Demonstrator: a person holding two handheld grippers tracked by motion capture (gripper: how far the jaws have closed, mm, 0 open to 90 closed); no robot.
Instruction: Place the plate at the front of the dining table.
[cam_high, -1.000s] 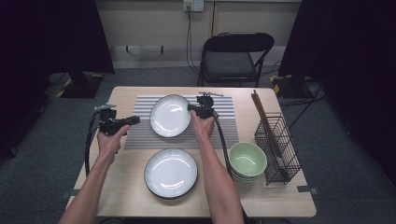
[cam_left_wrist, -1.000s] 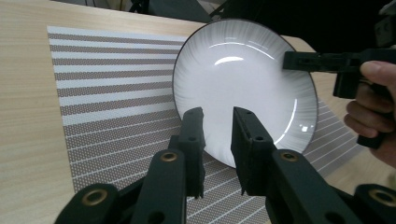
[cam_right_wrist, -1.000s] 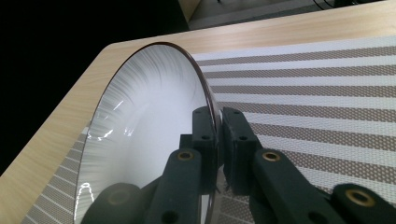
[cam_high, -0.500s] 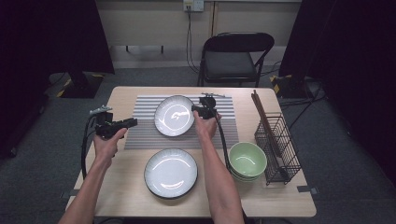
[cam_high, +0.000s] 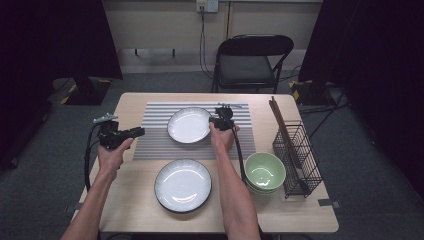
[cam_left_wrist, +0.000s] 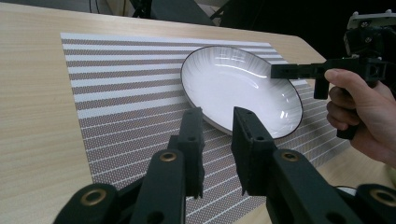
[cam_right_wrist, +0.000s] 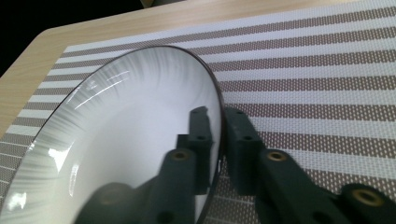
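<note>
- The round white ribbed plate with a thin dark rim (cam_high: 189, 125) lies on the brown-and-white striped woven placemat (cam_high: 160, 145) at the far middle of the light wooden table (cam_high: 135, 200).
- The right gripper (cam_high: 216, 121) sits at that plate's right edge. In the right gripper view its 2 black jaws straddle the rim (cam_right_wrist: 219, 126), 1 inside the dish and 1 outside. They have just been opening, with the rim between them; a thin gap shows beside the outer jaw, though whether the inner one touches is hard to make out.
- The left gripper (cam_high: 140, 131) hovers over the placemat's left part, apart from the plate (its jaws stand a little open, nothing between them).
- A 2nd white plate (cam_high: 183, 185) rests nearer the person.
- The pale green bowls (cam_high: 265, 172) are stacked, so their count is unclear.
- The black wire basket (cam_high: 300, 155) partly hides the dark chopsticks (cam_high: 280, 120) leaning in it.
</note>
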